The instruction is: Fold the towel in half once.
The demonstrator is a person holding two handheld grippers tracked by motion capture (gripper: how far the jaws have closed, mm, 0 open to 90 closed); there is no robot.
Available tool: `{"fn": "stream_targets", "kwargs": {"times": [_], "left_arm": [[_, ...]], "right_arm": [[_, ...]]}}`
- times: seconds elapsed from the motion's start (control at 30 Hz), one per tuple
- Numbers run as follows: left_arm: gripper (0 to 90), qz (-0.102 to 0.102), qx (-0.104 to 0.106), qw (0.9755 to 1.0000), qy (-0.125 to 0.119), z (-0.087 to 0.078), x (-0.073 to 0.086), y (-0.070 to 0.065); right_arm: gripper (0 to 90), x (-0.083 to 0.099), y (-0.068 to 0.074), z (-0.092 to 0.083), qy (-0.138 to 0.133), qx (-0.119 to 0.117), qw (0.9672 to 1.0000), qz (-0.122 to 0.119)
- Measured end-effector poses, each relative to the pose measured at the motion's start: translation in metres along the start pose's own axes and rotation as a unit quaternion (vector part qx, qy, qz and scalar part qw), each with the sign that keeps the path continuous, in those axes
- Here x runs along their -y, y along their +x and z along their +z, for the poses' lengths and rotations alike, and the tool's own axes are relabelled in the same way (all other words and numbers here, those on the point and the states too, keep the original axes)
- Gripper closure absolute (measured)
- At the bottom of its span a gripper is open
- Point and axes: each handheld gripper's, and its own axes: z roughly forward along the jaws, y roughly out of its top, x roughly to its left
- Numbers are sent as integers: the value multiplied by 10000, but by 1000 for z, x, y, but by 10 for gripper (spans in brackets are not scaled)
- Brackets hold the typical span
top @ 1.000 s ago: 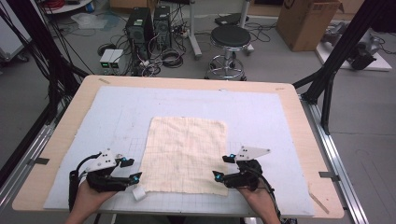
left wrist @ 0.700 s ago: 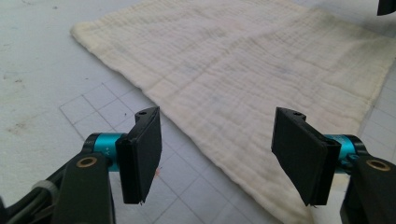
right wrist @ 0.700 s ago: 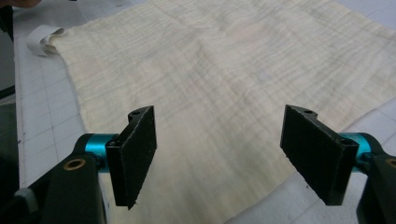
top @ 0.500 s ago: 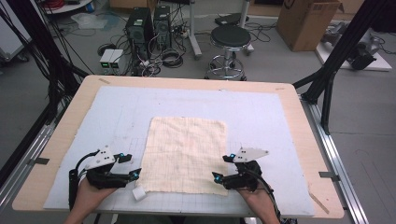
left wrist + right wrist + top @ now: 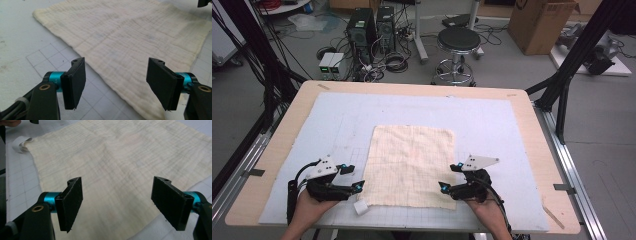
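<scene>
Cream cloth (image 5: 411,166) flat between left claw (image 5: 353,179), right claw (image 5: 450,178).

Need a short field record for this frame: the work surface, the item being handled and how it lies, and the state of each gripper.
surface: pale grid mat on a wooden table
item: cream cloth, spread flat on the mat
cloth detail: white tag at its near left corner
left gripper: open, at the cloth's near left edge, jaws have just been opening, nothing pinched
right gripper: open, at the near right edge, over the cloth, nothing pinched
</scene>
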Motion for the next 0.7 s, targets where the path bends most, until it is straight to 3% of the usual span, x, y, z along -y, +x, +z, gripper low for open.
{"fn": "stream_targets", "kwargs": {"times": [0.13, 0.27, 0.47, 0.7], "left_arm": [[332, -55, 64, 10000, 6, 1, -4, 0], [337, 30, 110, 9999, 62, 5, -12, -1], [345, 90, 150, 9998, 109, 10, -24, -1], [354, -32, 153, 9998, 133, 17, -43, 15]], "right_arm": [[228, -4, -4, 2, 52, 4, 10000, 22], [221, -9, -9, 1, 7, 0, 10000, -26], [209, -22, -23, 2, -32, 26, 9999, 114], [212, -41, -40, 4, 111, 6, 9996, 244]]}}
